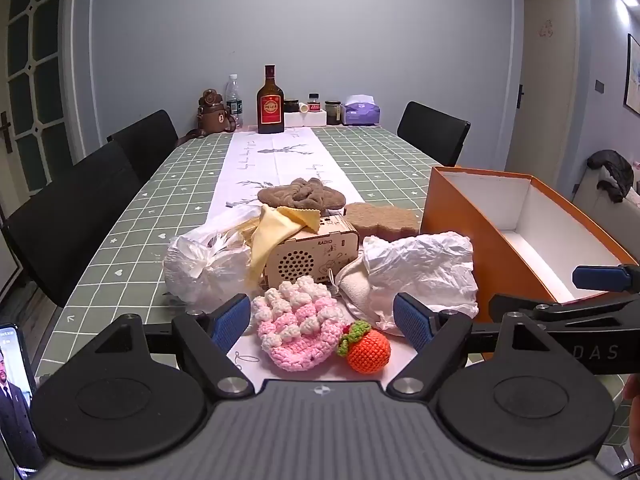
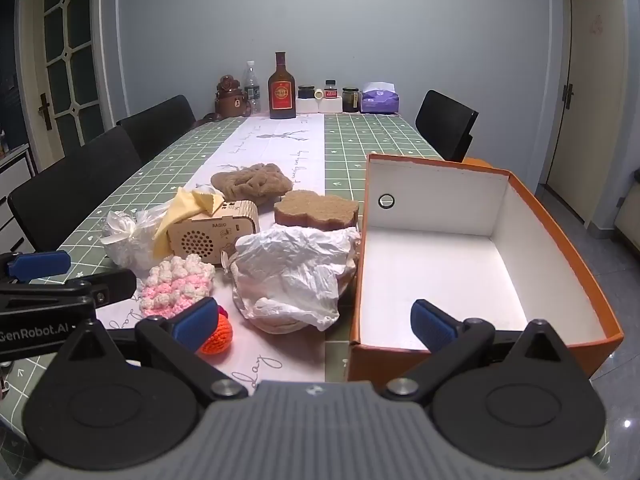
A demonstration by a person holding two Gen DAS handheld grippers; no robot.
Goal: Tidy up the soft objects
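A pink and white crocheted piece [image 1: 298, 326] lies flat on the surface just in front of the wooden radio [image 1: 310, 254]. An orange crocheted fruit [image 1: 368, 350] with a green top touches its right edge. Right of the radio, a crumpled white plastic bag [image 1: 424, 270] sits on a cream cloth pouch [image 1: 354, 280]. Left of the radio lies a knotted clear bag [image 1: 204, 264]. A yellow cloth [image 1: 276, 226] drapes over the radio's top. Behind the radio rest a bunched brown towel [image 1: 302, 196] and a brown sponge [image 1: 382, 220]. The orange box [image 2: 560, 240] stands open and empty at the right.
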